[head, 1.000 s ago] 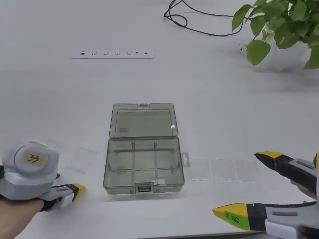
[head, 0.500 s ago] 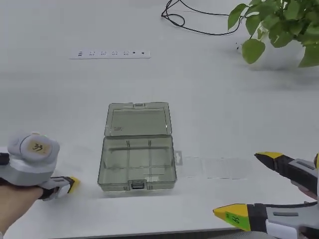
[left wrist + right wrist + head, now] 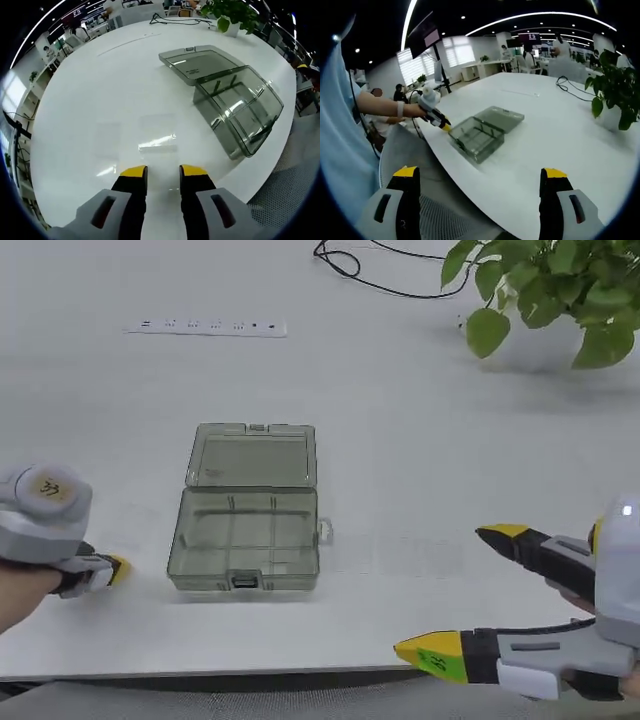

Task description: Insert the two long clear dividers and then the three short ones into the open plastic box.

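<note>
The smoky clear plastic box (image 3: 245,540) stands open near the table's front edge, its lid (image 3: 252,454) laid flat behind it. The box (image 3: 235,107) also lies ahead and to the right in the left gripper view. Clear dividers (image 3: 157,142) lie flat on the table just ahead of my left gripper (image 3: 163,172), whose jaws stand a narrow gap apart with nothing between them. That left gripper (image 3: 100,572) sits left of the box. More faint clear dividers (image 3: 395,553) lie right of the box. My right gripper (image 3: 458,592) hovers at the front right, wide open and empty.
A white power strip (image 3: 205,328) lies at the back left, a black cable (image 3: 365,270) at the back. A leafy plant (image 3: 545,285) stands back right. The table's front edge (image 3: 250,668) runs just below the box.
The head camera has shifted, so the whole scene sits higher and further left. Relative to the box, neither gripper has visibly moved.
</note>
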The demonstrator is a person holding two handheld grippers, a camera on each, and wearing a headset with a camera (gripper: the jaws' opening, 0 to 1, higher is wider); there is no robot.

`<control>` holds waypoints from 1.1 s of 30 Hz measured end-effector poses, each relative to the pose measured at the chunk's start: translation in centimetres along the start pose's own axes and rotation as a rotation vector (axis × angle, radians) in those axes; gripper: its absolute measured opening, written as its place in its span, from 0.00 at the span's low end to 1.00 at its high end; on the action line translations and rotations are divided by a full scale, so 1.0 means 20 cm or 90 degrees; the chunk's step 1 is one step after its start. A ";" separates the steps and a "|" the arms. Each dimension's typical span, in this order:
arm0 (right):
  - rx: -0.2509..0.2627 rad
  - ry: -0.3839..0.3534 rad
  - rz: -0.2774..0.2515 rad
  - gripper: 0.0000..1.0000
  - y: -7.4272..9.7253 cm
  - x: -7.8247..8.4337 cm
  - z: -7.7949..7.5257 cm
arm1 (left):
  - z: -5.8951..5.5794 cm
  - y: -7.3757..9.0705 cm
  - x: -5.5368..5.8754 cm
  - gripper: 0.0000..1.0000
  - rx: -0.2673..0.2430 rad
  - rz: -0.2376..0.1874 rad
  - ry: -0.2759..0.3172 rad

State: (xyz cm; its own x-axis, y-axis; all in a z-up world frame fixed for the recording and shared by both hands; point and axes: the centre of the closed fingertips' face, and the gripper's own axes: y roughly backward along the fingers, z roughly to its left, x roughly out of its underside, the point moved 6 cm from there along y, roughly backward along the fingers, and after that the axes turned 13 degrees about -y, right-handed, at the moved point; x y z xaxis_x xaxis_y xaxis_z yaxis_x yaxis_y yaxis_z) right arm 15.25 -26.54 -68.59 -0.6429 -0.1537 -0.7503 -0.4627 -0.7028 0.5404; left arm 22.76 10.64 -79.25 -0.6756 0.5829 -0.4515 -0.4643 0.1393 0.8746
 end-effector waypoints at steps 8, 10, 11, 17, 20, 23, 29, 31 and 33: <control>0.025 -0.041 -0.028 1.00 0.01 0.05 0.05 | -0.02 0.01 -0.02 0.18 0.009 -0.029 -0.007; 0.023 -0.045 -0.031 1.00 0.00 0.05 0.07 | 0.00 0.02 -0.02 0.33 -0.006 -0.047 -0.014; 0.022 -0.048 -0.029 1.00 -0.01 0.05 0.08 | 0.02 0.03 -0.02 0.38 -0.009 -0.044 -0.006; 0.018 -0.034 -0.022 1.00 -0.03 0.05 0.08 | 0.10 0.02 -0.04 0.45 -0.004 -0.054 -0.009; 0.027 -0.032 -0.026 1.00 -0.04 0.04 0.08 | 0.13 0.00 -0.04 0.44 0.012 -0.053 -0.013; 0.033 -0.054 -0.042 1.00 -0.03 0.04 0.09 | 0.15 -0.01 -0.03 0.41 0.020 -0.045 -0.021; 0.046 -0.063 -0.040 1.00 -0.04 0.06 0.11 | 0.16 -0.01 -0.01 0.39 0.050 -0.046 -0.024; 0.044 -0.068 -0.046 1.00 -0.05 0.06 0.12 | 0.16 -0.01 -0.01 0.39 0.048 -0.044 -0.034; 0.047 -0.067 -0.044 1.00 -0.07 0.06 0.11 | 0.16 -0.02 0.00 0.40 0.053 -0.035 -0.035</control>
State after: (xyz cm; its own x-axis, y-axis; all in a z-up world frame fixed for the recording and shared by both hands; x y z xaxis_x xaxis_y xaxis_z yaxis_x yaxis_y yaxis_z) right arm 13.73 -24.24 -69.33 -0.6663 -0.0301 -0.7451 -0.5497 -0.6554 0.5180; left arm 24.77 13.13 -79.09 -0.6171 0.6153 -0.4906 -0.4491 0.2366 0.8616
